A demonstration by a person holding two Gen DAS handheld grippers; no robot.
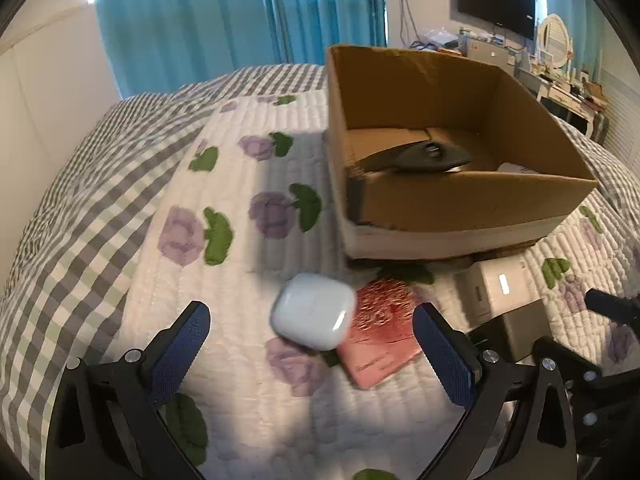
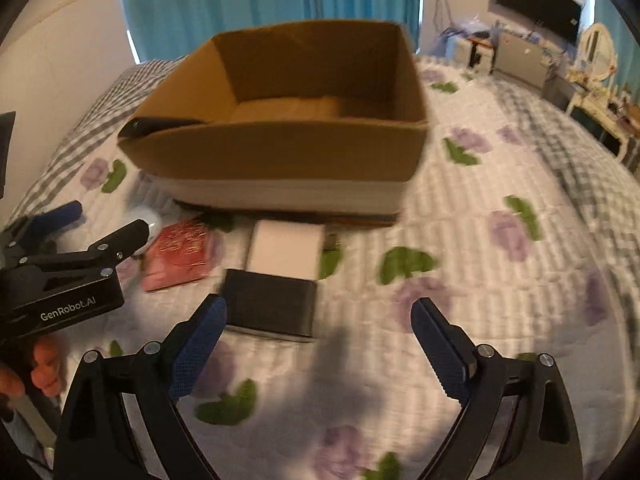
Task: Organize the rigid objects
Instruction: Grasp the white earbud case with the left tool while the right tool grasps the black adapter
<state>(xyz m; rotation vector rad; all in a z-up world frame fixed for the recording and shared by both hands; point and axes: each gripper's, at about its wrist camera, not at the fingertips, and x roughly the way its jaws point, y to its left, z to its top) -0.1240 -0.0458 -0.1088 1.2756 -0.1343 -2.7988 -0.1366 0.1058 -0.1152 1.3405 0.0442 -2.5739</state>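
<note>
A white earbud case [image 1: 314, 311] lies on the quilt, partly on a red packet [image 1: 380, 336]. My left gripper [image 1: 312, 344] is open, its fingers either side of the case and just short of it. A white-and-black box [image 1: 500, 304] lies to the right. An open cardboard box [image 1: 460, 196] behind holds a dark object [image 1: 424, 156]. In the right wrist view my right gripper [image 2: 320, 340] is open and empty, just in front of the white-and-black box [image 2: 276, 284]. The red packet [image 2: 178, 256], the earbud case [image 2: 146, 220] and the cardboard box [image 2: 280, 160] show there too.
Everything lies on a bed with a flowered, checked quilt [image 1: 120, 220]. Blue curtains [image 1: 224, 16] hang behind. A desk with a monitor [image 1: 496, 4] and a mirror [image 1: 554, 38] stands at the far right. The left gripper body [image 2: 60, 284] sits at the left of the right wrist view.
</note>
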